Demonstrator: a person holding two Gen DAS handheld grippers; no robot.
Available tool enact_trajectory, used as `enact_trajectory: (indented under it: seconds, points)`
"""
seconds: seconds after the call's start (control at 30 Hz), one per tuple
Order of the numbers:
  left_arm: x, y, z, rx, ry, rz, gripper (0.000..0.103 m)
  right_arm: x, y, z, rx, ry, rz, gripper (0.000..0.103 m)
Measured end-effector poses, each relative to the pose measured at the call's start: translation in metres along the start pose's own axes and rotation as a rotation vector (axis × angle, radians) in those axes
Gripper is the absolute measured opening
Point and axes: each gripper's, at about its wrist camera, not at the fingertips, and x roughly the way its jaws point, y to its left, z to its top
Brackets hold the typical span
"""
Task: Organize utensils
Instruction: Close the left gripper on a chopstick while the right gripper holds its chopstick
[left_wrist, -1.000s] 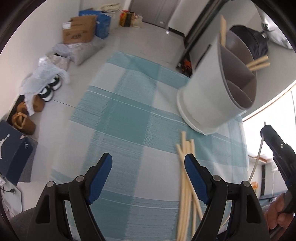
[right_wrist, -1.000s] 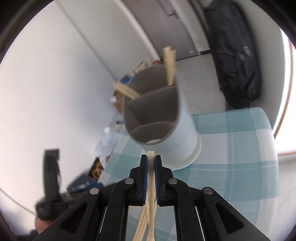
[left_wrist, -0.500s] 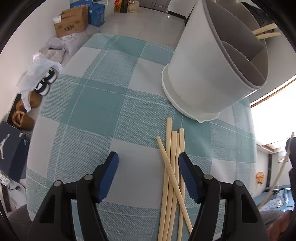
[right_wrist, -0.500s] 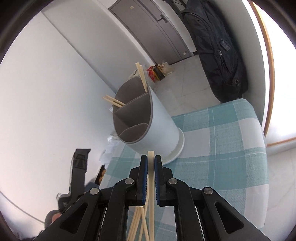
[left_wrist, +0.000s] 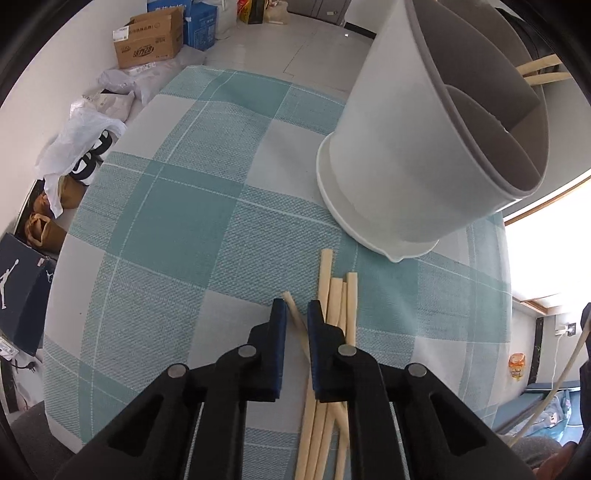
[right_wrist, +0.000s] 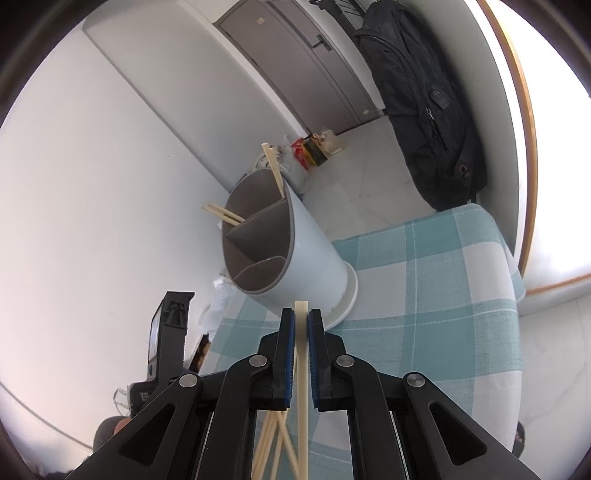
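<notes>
One holder (left_wrist: 424, 147), perhaps five loose chopsticks (left_wrist: 334, 306), two cardboard boxes (left_wrist: 149, 44).

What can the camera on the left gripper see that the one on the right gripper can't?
Only the left view shows the cardboard box, the shoe box and the left gripper shut on one chopstick.

Only the right view shows the black backpack, the grey door and the right gripper clamping its own chopstick.

Both show the divided holder and checked cloth.
</notes>
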Motion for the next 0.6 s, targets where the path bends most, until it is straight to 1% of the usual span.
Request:
enact_trajectory:
  seconds: [0.03,0.1,0.23,0.33,0.5,0.6]
  points:
    - [0.001,0.001,0.001,-0.010,0.003,-0.016,0.004,0.000,0.001,0.000,-0.004,0.001,-0.004,0.006]
    - [0.001,0.003,0.002,-0.018,-0.002,-0.023,0.002,0.001,0.002,0.000,-0.010,-0.004,-0.007,0.006]
    - [-0.008,0.002,0.002,-0.026,-0.034,-0.066,0.001,0.001,0.005,0.000,-0.016,-0.006,-0.006,0.006]
    - [-0.017,0.004,0.002,-0.029,-0.077,-0.097,0.001,0.002,0.006,0.000,-0.018,-0.012,-0.008,0.006]
    - [-0.038,0.009,0.000,-0.035,-0.158,-0.178,0.001,0.003,0.010,0.000,-0.012,-0.028,0.003,0.006]
    - [-0.054,0.009,-0.002,-0.018,-0.208,-0.222,0.001,0.002,0.015,0.000,-0.018,-0.037,0.010,0.006]
